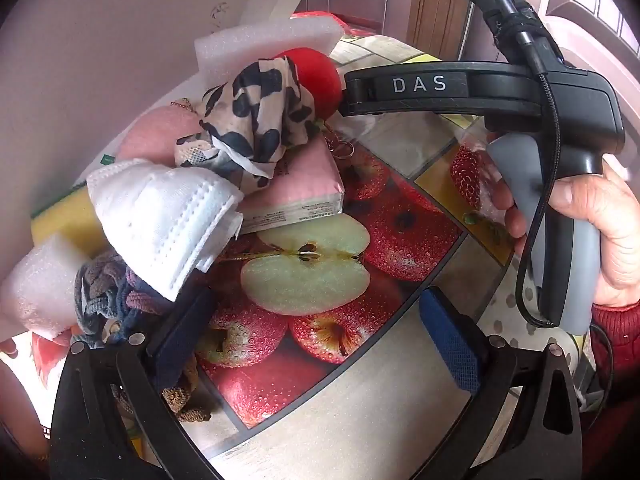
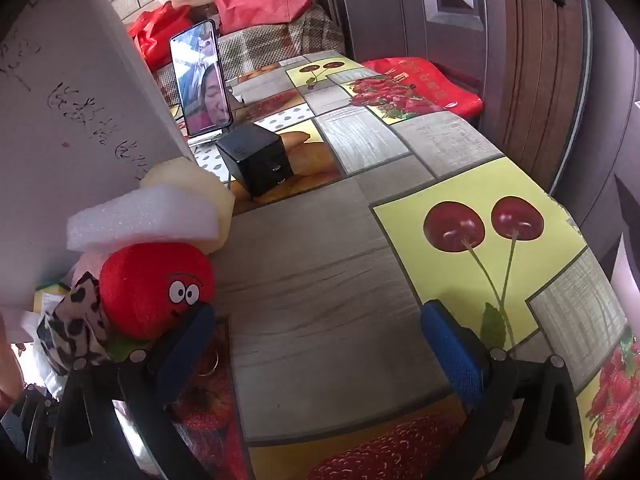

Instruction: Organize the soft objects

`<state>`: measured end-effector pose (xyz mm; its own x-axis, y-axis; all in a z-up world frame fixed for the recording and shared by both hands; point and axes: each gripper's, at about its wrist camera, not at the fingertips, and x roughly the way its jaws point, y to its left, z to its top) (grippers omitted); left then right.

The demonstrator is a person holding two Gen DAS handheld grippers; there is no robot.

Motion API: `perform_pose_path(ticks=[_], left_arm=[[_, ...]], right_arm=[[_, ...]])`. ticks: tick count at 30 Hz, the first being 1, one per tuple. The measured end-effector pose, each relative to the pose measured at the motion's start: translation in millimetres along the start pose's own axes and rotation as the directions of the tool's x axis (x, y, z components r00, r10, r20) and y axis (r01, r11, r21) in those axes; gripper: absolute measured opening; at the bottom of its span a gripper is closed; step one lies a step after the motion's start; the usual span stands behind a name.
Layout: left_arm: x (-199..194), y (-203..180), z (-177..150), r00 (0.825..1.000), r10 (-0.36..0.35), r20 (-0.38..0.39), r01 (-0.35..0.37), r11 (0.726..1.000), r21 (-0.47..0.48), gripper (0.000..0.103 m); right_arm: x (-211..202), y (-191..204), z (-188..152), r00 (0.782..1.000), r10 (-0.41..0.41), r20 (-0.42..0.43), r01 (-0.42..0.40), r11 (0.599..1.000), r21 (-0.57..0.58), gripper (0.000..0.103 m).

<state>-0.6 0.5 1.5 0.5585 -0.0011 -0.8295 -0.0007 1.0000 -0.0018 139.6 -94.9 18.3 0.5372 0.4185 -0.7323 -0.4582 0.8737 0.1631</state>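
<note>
A heap of soft things lies along the wall on the fruit-print tablecloth (image 1: 400, 148). In the left wrist view: a white face mask (image 1: 168, 220), a cow-print cloth (image 1: 252, 116), a red plush toy (image 1: 316, 72), a pink tissue pack (image 1: 304, 188), white foam blocks (image 1: 264, 40), a braided cord bundle (image 1: 108, 304) and a brown knitted piece (image 1: 184, 396). My left gripper (image 1: 320, 340) stands open over the printed apples, with nothing between its pads. The right gripper's body (image 1: 480, 88) hangs at the upper right, held by a hand (image 1: 600, 232). In the right wrist view my right gripper (image 2: 320, 344) is open, its left fingertip (image 2: 192, 340) beside the red plush toy (image 2: 156, 288).
A phone (image 2: 202, 80) stands propped at the back with a black cube (image 2: 256, 160) in front of it. A white board (image 2: 72, 120) leans at the left. Red bags (image 2: 428, 80) and cushions lie beyond the table's far end. A key ring (image 2: 208, 364) lies by the right gripper's left finger.
</note>
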Motion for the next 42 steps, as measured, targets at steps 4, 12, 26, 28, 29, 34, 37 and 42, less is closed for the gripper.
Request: perform_pose_path(ticks=[4,12,26,28,29,34,37,42], left_arm=[[-0.1,0.5,0.0,1.0,-0.001,0.0,0.001,1.0,0.0,0.103],[0.1,-0.6,-0.3,1.0,0.0,0.0,0.0,1.0,0.0,0.103],[0.0,-0.7,-0.1,1.0,0.001,0.001,-0.001,1.0,0.0,0.103],[0.0,-0.8,-0.1,1.0,0.001,0.001,-0.001,1.0,0.0,0.103],[0.0,-0.7,-0.1,1.0,0.001,0.001,-0.001,1.0,0.0,0.103],[0.0,-0.8,0.0,1.0,0.001,0.0,-0.001,1.0,0.0,0.103],[0.1,-1.0,0.0,1.0,0.001,0.0,-0.001,1.0,0.001,0.103],[0.1,-1.0,0.0,1.0,0.001,0.0,-0.001,1.0,0.001,0.103]], right_arm=[[0.1,0.2,0.0,1.0,0.003,0.001,-0.003,1.0,0.003,0.103],[-0.6,2.7,0.8,1.0,-0.001,-0.001,0.001,1.0,0.0,0.103],[-1.4,-0.8,1.8,1.0,0.018,0.005,-0.018,1.0,0.014,0.103],[-1.6,-0.7,1.9,1.0,0.021,0.006,-0.021,1.0,0.016,0.103],[-2.0,-1.2,1.6,1.0,0.024,0.008,-0.024,1.0,0.018,0.103],[-2.3,-1.3,2.0,1.0,0.025,0.008,-0.026,0.999,0.019,0.103],[-2.7,-1.3,2.4,1.0,0.024,0.006,-0.024,1.0,0.019,0.103],[-2.8,-1.0,3.0,1.0,0.027,-0.001,-0.027,0.999,0.017,0.103]])
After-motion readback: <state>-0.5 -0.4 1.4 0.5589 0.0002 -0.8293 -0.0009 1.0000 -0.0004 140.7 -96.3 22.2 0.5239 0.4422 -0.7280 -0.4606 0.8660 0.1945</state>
